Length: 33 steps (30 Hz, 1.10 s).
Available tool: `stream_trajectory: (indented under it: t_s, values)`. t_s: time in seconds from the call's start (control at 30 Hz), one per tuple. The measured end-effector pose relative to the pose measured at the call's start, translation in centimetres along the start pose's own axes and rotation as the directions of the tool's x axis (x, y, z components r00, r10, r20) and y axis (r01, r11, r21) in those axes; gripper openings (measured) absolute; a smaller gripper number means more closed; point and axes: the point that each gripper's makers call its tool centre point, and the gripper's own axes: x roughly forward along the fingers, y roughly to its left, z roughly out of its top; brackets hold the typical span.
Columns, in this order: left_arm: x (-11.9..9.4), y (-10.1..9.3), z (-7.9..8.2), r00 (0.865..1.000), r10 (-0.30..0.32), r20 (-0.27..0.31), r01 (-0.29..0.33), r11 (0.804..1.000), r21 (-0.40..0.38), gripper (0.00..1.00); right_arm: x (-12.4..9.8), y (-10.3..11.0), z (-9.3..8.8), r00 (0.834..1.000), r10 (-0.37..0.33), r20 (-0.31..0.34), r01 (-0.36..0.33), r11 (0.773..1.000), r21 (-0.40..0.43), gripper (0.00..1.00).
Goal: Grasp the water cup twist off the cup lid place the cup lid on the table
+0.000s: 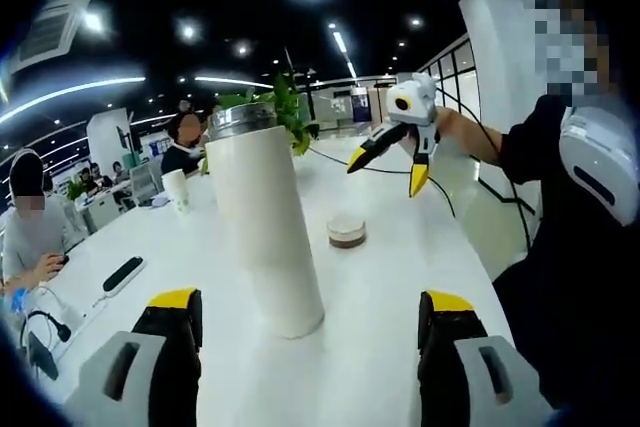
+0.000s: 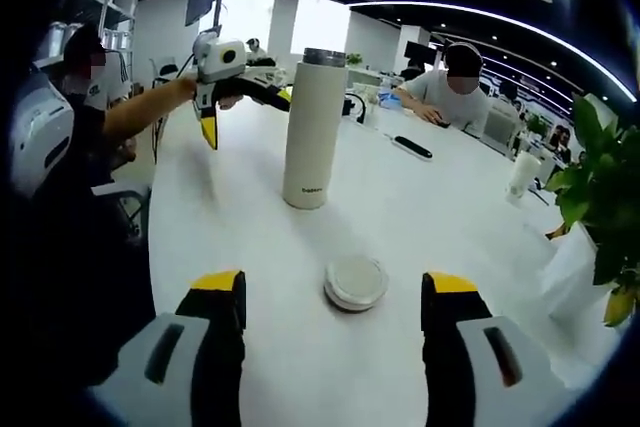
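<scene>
White and uncapped, the water cup [image 2: 312, 129] stands upright near the middle of the desk [image 2: 450, 227], its steel mouth bare. Its cup lid [image 2: 356, 282] lies flat on the desk well apart from it. Both the left gripper [image 2: 240, 112] and the right gripper [image 1: 395, 162] hang above the desk with jaws spread, holding nothing. A potted plant [image 2: 595, 187] sits by the desk's edge.

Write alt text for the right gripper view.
A cup lid lies on a white table between the open right gripper tips. Behind it stands a tall white cup with its top uncovered, and the open left gripper hovers beside it.
</scene>
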Motion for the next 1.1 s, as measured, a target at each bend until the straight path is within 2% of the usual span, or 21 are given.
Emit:
stream_trajectory:
  t_s: [0.53, 1.1]
  values:
    - [0.16, -0.31, -0.03, 1.0, 0.0, 0.003, 0.0, 1.0, 0.001, 0.88, 0.38, 0.01, -0.74, 1.0, 0.0, -0.015, 0.0, 1.0, 0.004, 0.73]
    - [0.22, -0.36, -0.3, 1.0, -0.001, 0.004, 0.001, 1.0, 0.008, 0.88, 0.52, -0.03, -0.73, 1.0, -0.007, -0.018, 0.008, 1.0, 0.006, 0.73]
